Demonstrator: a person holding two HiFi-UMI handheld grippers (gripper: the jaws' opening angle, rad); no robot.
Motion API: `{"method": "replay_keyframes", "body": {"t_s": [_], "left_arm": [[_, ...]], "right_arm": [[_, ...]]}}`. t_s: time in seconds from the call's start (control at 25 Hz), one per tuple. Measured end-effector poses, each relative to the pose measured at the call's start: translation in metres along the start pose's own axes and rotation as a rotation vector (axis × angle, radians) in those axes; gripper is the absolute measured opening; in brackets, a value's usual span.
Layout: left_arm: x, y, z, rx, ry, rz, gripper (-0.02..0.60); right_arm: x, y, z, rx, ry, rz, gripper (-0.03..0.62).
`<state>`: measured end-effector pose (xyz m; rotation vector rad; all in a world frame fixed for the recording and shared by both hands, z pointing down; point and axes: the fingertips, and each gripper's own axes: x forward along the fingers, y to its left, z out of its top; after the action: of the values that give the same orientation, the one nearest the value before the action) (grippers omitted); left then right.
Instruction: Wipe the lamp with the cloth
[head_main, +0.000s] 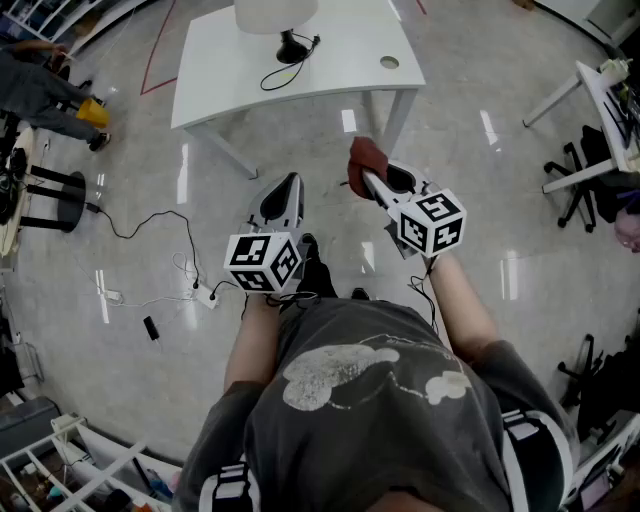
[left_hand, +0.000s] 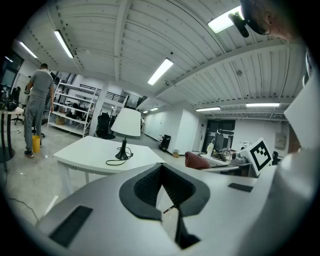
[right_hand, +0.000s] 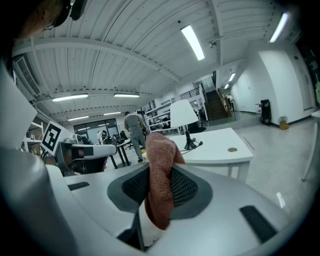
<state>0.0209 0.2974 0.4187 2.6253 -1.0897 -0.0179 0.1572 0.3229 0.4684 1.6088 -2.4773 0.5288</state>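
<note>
Clamping a rust-red terry cloth (right_hand: 160, 170), right tongs (head_main: 366, 178) hover far from the white-shaded lamp (head_main: 276, 14); left tongs (left_hand: 161, 170) clenched empty; wiping unstarted.

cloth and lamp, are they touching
Apart. The head view shows the cloth in the right gripper over floor, short of the table where the lamp stands.

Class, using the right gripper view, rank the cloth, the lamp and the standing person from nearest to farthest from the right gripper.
1. cloth, clamped in the right gripper's jaws.
2. lamp, on the white table ahead, right of centre.
3. standing person, beyond the table, left of the lamp.
</note>
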Motion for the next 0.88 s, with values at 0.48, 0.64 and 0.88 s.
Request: {"method": "replay_keyframes", "body": {"t_s": [0.48, 0.64, 0.88], "left_arm": [[0.078, 0.094, 0.068, 0.007, -0.037, -0.074, 0.008], [0.096, 0.118, 0.088, 0.024, -0.05, -0.106, 0.008], [0.117, 0.153, 0.108, 0.03, -0.058, -0.146, 0.008]], "right_arm": [[0.109, -0.027, 0.074, 0.0, -0.037, -0.07, 0.095], [0.14, -0.031, 0.094, -0.008, -0.045, -0.094, 0.095], [0.176, -0.038, 0.112, 0.008, -0.063, -0.154, 0.095]]}}
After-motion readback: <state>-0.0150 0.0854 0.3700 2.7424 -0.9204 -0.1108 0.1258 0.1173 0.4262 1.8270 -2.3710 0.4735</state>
